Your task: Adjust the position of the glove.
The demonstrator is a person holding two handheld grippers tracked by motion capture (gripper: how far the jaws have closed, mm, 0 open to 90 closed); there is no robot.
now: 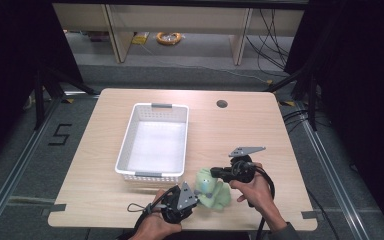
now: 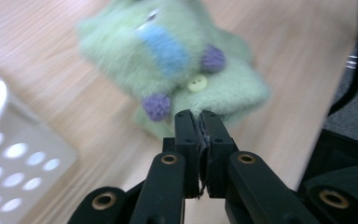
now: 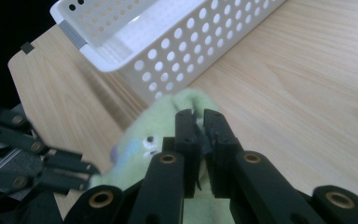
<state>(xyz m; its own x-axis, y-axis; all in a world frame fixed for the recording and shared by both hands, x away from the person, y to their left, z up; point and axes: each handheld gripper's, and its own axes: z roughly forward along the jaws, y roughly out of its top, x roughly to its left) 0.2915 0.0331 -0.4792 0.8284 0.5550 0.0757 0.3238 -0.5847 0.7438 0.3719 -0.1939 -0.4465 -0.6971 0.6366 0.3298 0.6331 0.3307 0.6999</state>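
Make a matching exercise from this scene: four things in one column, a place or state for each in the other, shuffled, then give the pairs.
Things:
1. white basket
2. green plush toy
3. left tongs
4. round hole

Places or states:
A. far side of the wooden table, right of the basket
B. lies on the table near its front edge
C. shut, tips at the toy's edge
D. stands empty, left of the table's middle

Pairs: 1-D, 2-B, 3-C, 4-A

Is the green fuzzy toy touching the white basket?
Apart. In the high view, bare table shows between the green toy and the white basket.
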